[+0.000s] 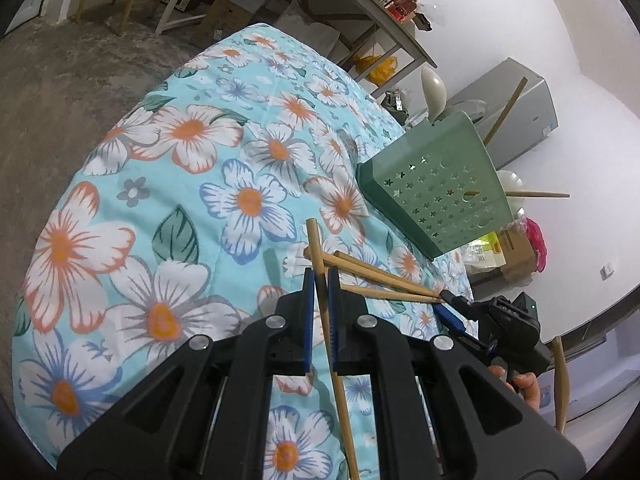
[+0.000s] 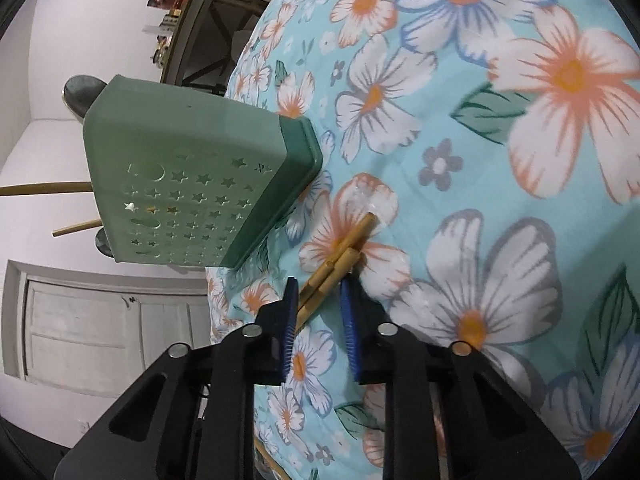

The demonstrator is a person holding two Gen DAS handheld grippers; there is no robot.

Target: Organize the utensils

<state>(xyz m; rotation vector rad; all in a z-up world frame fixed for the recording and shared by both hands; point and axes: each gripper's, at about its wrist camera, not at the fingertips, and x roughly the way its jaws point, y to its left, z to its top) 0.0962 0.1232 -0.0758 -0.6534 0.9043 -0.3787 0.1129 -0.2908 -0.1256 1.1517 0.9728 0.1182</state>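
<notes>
We see a soft cloth (image 1: 120,184) with big orange, white and blue flowers spread over the table. On it stands a green plastic holder (image 1: 436,188) with little star holes cut in its side. Thin wooden sticks and pale spoons poke out of its top.

Our left gripper (image 1: 320,280) is squeezed tight on one long, thin wooden chopstick (image 1: 332,344). A few more chopsticks (image 1: 384,280) lie on the cloth near the holder. The tips of our right gripper (image 2: 320,300) sit on both sides of them with a small gap, and we cannot tell if its blue ridged pads (image 2: 350,332) press them.
</notes>
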